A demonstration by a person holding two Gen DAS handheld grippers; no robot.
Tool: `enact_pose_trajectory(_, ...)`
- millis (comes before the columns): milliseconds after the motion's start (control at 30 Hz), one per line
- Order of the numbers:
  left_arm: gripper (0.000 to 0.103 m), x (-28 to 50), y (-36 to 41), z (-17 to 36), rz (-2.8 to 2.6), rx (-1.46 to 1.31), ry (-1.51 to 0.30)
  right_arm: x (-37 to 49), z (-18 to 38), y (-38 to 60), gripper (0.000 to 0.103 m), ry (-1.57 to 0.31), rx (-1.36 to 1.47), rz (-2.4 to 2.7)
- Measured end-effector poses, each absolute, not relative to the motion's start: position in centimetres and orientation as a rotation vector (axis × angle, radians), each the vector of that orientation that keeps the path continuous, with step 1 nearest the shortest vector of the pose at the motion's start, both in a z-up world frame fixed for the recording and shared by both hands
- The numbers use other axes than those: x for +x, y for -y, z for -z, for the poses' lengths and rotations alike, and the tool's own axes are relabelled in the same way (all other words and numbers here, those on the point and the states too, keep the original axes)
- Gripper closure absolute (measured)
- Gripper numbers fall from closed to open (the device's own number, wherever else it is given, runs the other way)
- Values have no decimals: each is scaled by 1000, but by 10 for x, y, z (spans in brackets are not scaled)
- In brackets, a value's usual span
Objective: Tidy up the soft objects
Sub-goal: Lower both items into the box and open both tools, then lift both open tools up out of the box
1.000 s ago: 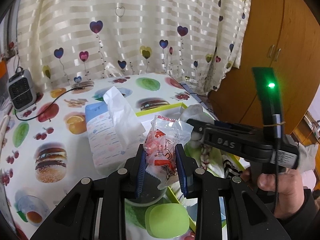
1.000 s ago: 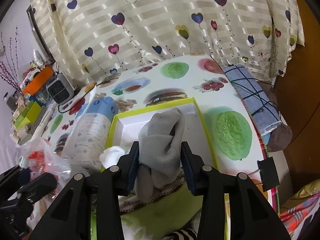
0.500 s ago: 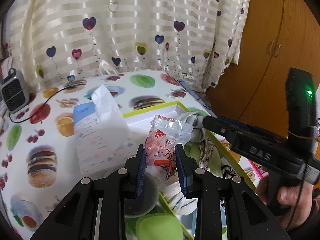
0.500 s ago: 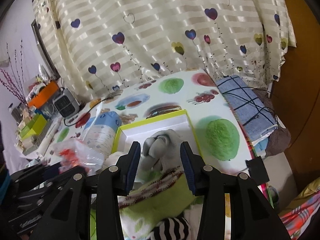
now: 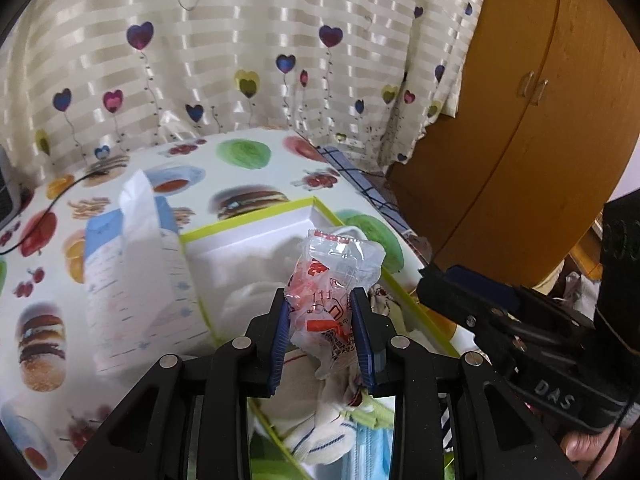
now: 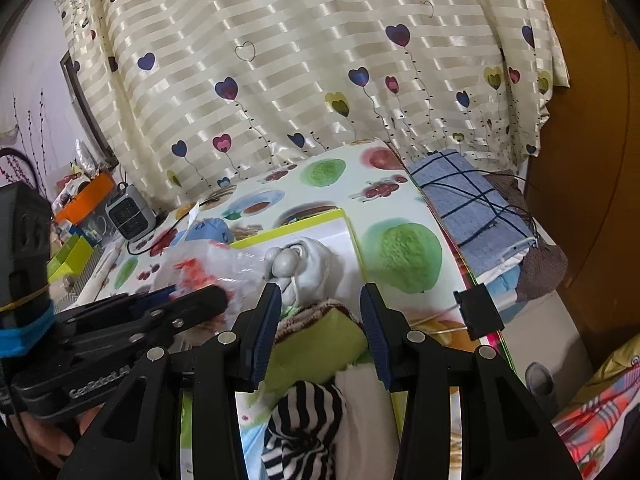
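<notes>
Plastic packet [image 5: 332, 300] is pinched between our left gripper [image 5: 322, 326] jaws, above the green-rimmed box [image 5: 248, 224]; our right gripper [image 6: 320, 330] is spread and empty. We should lower it inside the box before loosening

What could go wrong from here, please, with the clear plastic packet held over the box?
1. The crinkly clear plastic packet with red print is pinched only at its lower part by the left gripper; it could slip out.
2. The right gripper stands close beside it over the green-rimmed white box; they could collide.
3. The packet could land on the grey sock.
</notes>
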State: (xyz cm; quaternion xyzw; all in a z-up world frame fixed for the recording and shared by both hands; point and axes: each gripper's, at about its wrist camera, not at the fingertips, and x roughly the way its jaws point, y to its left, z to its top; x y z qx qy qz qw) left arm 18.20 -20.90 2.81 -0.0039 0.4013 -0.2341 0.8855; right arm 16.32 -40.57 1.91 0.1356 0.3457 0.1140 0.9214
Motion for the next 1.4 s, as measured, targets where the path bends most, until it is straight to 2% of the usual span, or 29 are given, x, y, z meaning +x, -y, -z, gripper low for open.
enact_pose_trajectory(100, 72, 187, 212, -22, 487, -14, -852, 160, -16, 409, 60, -718, 289, -230)
enact_pose_trajectory(233, 60, 186, 210, -25, 486, -29, -853, 153, -15, 412, 60, -716, 290, -223)
enact_pose_trajectory(333, 58, 183, 209, -31, 480, -27, -833, 150, -16, 414, 60, -712, 293, -220)
enact_pose_trajectory(1400, 58, 110, 183, -58, 487, 11, -750, 95, -46, 376, 57, -707, 172, -177)
